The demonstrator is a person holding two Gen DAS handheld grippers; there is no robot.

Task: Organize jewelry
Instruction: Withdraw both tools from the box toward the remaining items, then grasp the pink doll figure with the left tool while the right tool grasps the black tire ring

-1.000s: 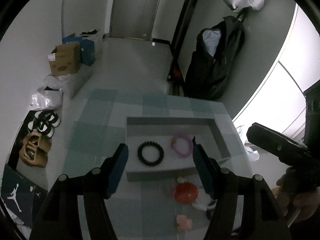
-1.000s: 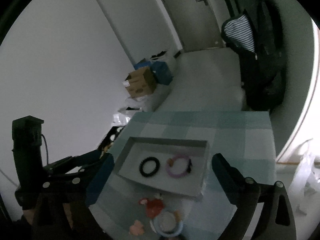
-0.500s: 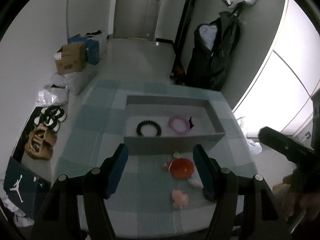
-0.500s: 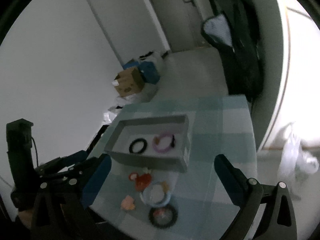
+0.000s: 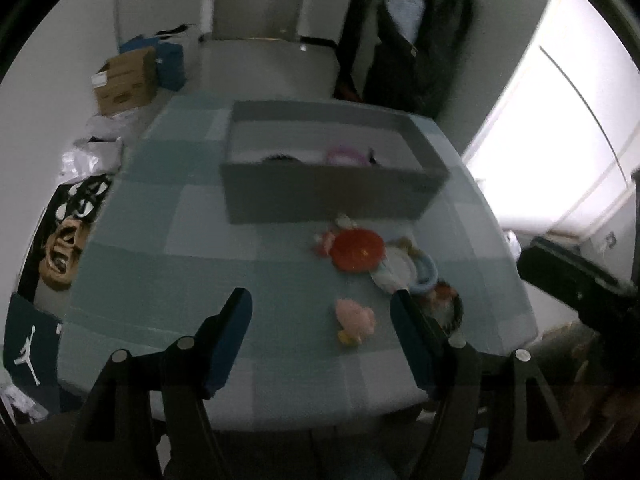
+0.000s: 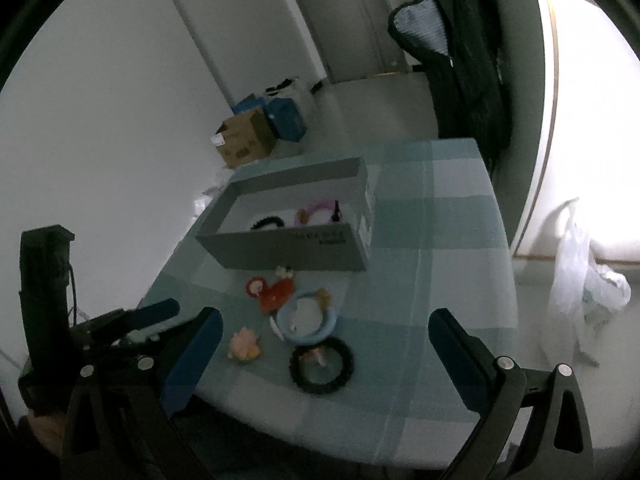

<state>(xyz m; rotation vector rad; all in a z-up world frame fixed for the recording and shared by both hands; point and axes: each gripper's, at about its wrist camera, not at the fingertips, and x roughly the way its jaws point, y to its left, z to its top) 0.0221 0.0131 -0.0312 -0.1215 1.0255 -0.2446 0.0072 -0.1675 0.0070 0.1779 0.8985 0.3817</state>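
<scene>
Both grippers hang wide open and empty at the near edge of the checked tablecloth (image 6: 440, 216), so the step in hand reads as choosing the next piece and lining up on it. The grey box (image 5: 332, 196) sits at twelve o'clock from the left gripper (image 5: 320, 312), and it already holds a black beaded bracelet (image 6: 267, 222) and a pink bracelet (image 6: 316, 206) side by side on its floor. The loose pieces lie between the box and the grippers: a red disc-shaped piece (image 5: 357, 249) just in front of the box wall, a pale blue ring (image 6: 307, 320) touching it on the near side, a black ring (image 6: 322, 364) nearer still, and a small pink charm (image 5: 355, 320) lying apart at the left. From the left gripper the charm is at one o'clock, just inside the span of its fingers, so I judge it the easy pick for that side. From the right gripper (image 6: 324, 332) the black ring is dead ahead at twelve, the natural choice there. To do it well: come down steeply, straddle one piece only, and close on the ring's band rather than across its hollow. The blue ring and red piece overlap, so lifting either risks dragging the other. Clear the box wall before releasing.
</scene>
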